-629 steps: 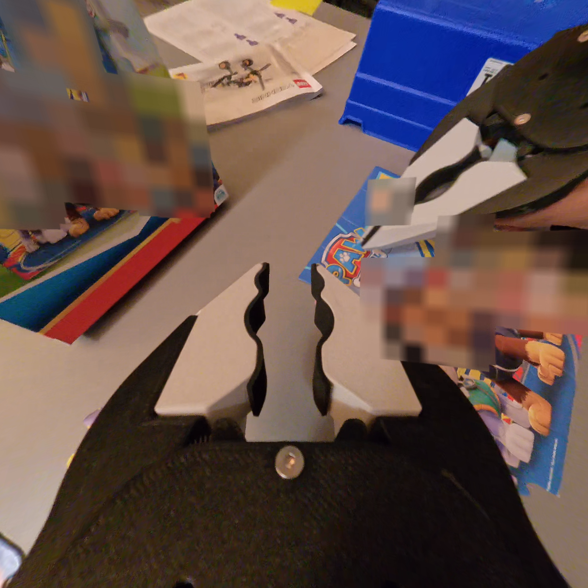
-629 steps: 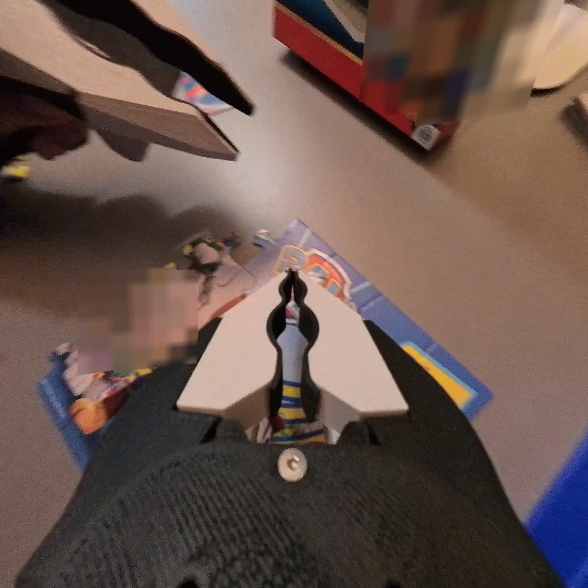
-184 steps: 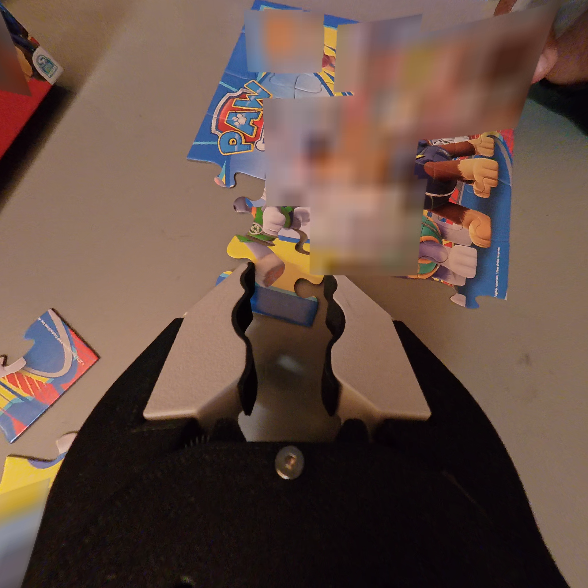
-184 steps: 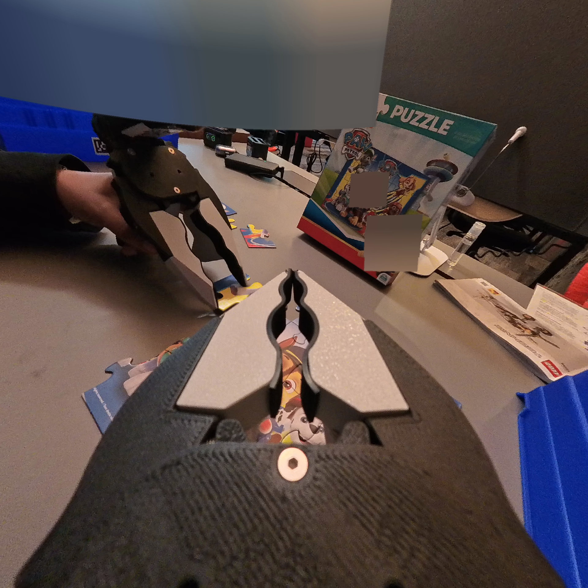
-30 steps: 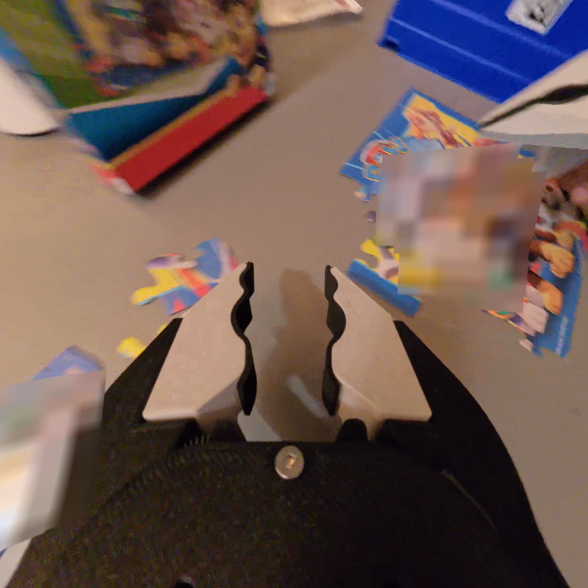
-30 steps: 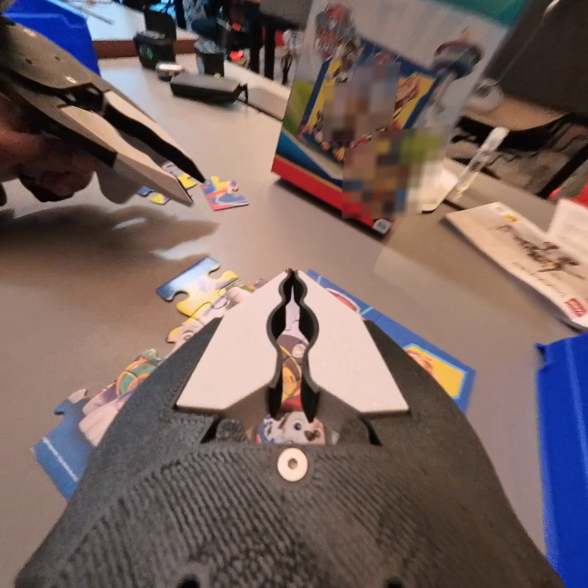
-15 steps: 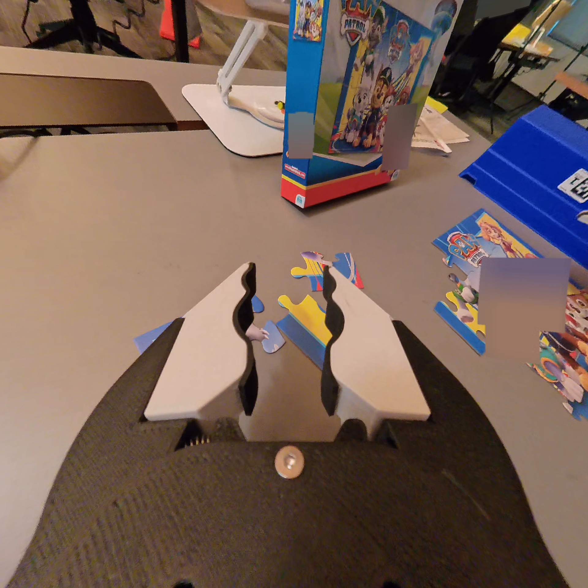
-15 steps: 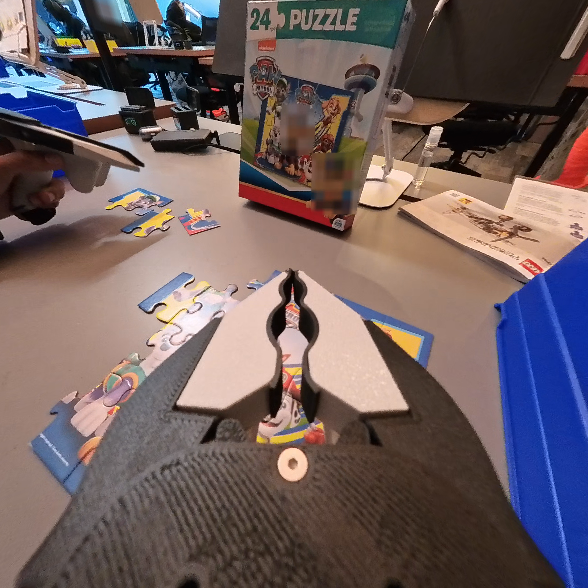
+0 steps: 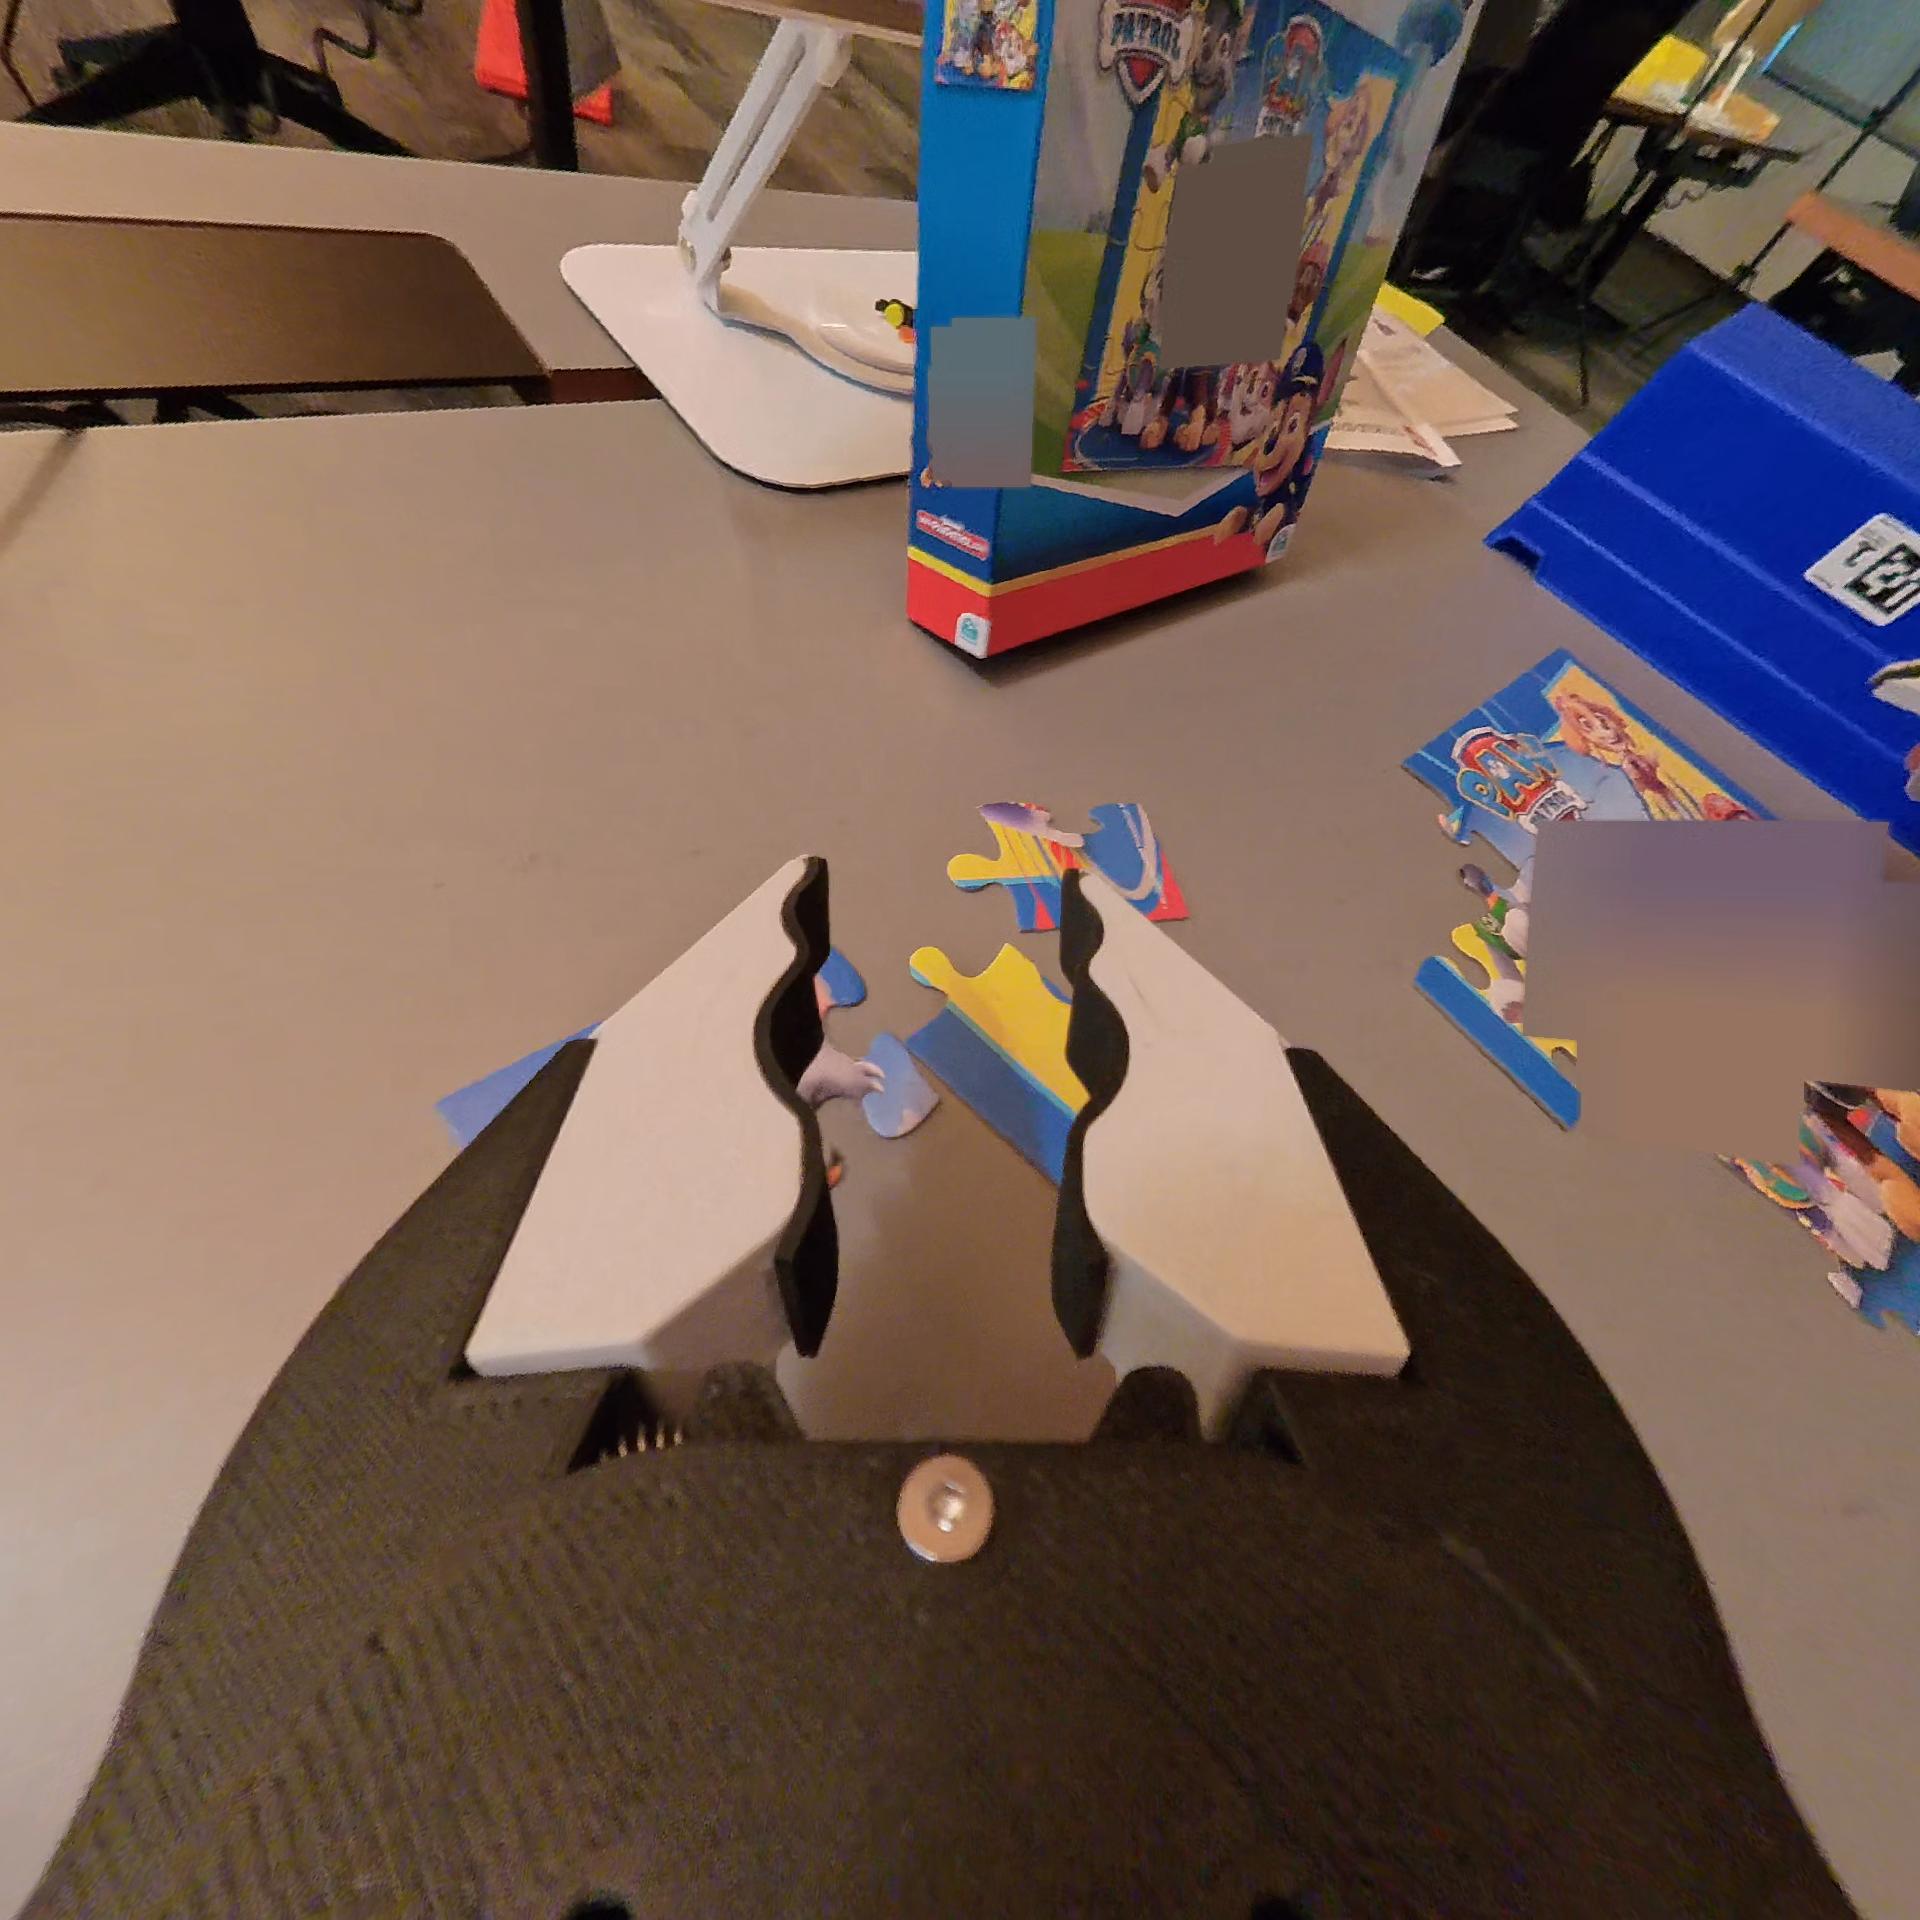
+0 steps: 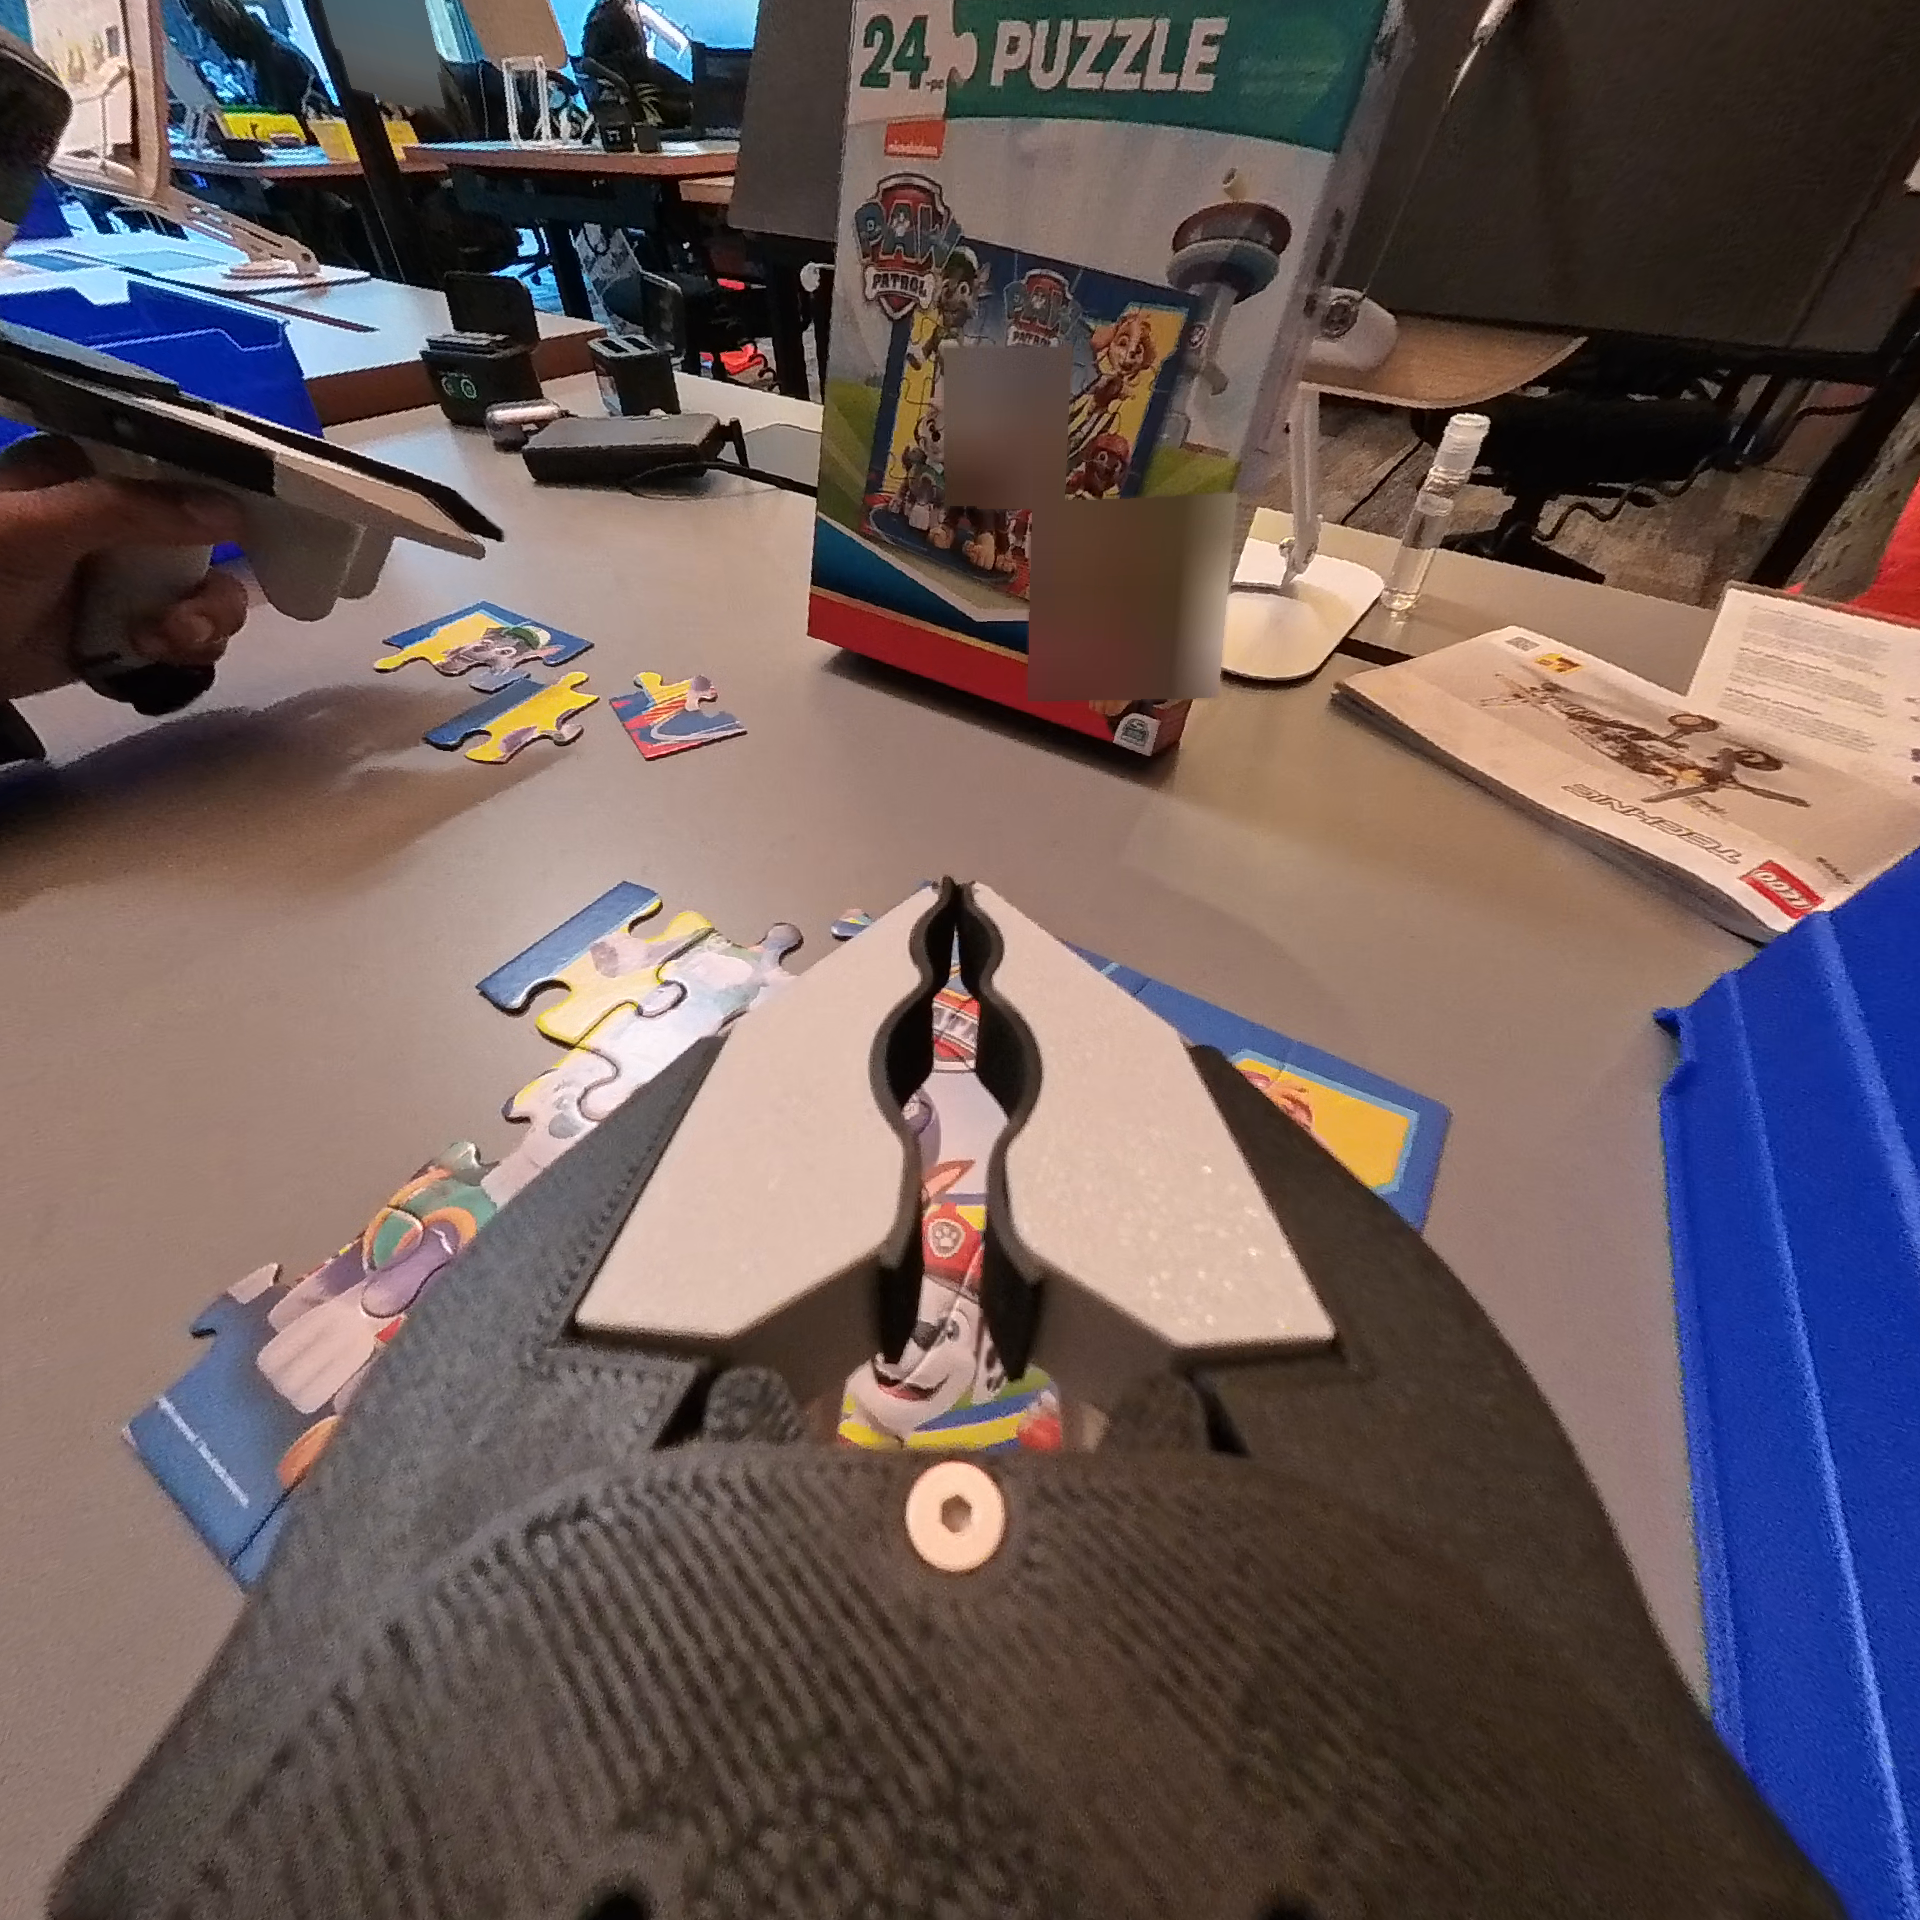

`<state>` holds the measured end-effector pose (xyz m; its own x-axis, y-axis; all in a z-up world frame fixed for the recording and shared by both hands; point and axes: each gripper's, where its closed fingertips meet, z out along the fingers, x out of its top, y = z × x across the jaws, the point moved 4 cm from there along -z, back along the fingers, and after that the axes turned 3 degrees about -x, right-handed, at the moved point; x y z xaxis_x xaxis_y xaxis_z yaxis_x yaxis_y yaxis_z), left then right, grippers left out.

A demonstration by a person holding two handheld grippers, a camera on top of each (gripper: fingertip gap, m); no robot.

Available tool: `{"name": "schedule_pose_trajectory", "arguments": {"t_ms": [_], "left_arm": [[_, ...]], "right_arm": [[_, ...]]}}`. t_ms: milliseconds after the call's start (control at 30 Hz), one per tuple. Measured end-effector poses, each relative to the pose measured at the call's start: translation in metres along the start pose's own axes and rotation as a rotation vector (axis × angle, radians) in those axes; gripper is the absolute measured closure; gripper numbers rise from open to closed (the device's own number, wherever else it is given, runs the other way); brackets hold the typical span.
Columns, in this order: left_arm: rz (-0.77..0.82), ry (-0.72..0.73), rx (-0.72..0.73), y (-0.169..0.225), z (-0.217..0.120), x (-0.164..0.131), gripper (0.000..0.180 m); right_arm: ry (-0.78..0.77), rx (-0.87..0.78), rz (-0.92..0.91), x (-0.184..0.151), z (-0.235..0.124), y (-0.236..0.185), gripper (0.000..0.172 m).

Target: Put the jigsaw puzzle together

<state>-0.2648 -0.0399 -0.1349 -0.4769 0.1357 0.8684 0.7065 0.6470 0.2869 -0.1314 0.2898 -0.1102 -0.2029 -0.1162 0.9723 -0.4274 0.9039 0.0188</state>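
Puzzle pieces, loose: 3 are lying on the grey bench [image 9: 416, 675] ahead of the left hand-held gripper [image 9: 940, 883]. The yellow-and-blue piece [image 9: 1003, 1023] is showing in the gap between its fingers, lying flat on the bench and touched by neither pad. A piece with a grey paw [image 9: 873, 1081] is lying beside it and running under the left finger. A red, blue and yellow piece [image 9: 1081, 862] is lying just beyond the fingertips.

Left hand-held gripper: jaws standing apart, nothing in the grasp. The right wrist view is showing it hanging above the bench with a hand [image 10: 114, 592] around its grip, clear of the pieces below.

Right hand-held gripper [image 10: 951, 894]: jaws clenched tip to tip, nothing between them. It is hovering over the partly assembled puzzle [image 10: 582, 997], which is lying flat on the bench well apart from the 3 loose pieces.

Surroundings: an upright puzzle box [image 10: 1039, 364] is standing behind the pieces. A blue bin [image 9: 1704, 499] is sitting at the right edge, just beside the assembled part. An instruction booklet [image 10: 1621, 769] is lying beyond the bin. A white stand base [image 9: 727, 353] is sitting behind the box.

Judgement: the left hand-held gripper is lined up on the yellow-and-blue piece but is not gripping it.
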Motion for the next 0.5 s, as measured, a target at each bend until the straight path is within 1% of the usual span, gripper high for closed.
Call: {"name": "schedule_pose_trajectory", "arguments": {"t_ms": [133, 267, 500], "left_arm": [[0.002, 0.015, 0.058, -0.017, -0.011, 0.001, 0.138], [-0.02, 0.097, -0.045, -0.019, -0.026, 0.01, 0.125], [-0.08, 0.148, -0.055, -0.029, -0.036, 0.013, 0.122]], "right_arm": [[-0.003, 0.003, -0.005, 0.0, 0.001, -0.001, 0.172], [-0.006, 0.007, -0.008, -0.001, 0.002, -0.003, 0.172], [-0.011, 0.007, -0.02, -0.001, 0.002, -0.005, 0.172]]}}
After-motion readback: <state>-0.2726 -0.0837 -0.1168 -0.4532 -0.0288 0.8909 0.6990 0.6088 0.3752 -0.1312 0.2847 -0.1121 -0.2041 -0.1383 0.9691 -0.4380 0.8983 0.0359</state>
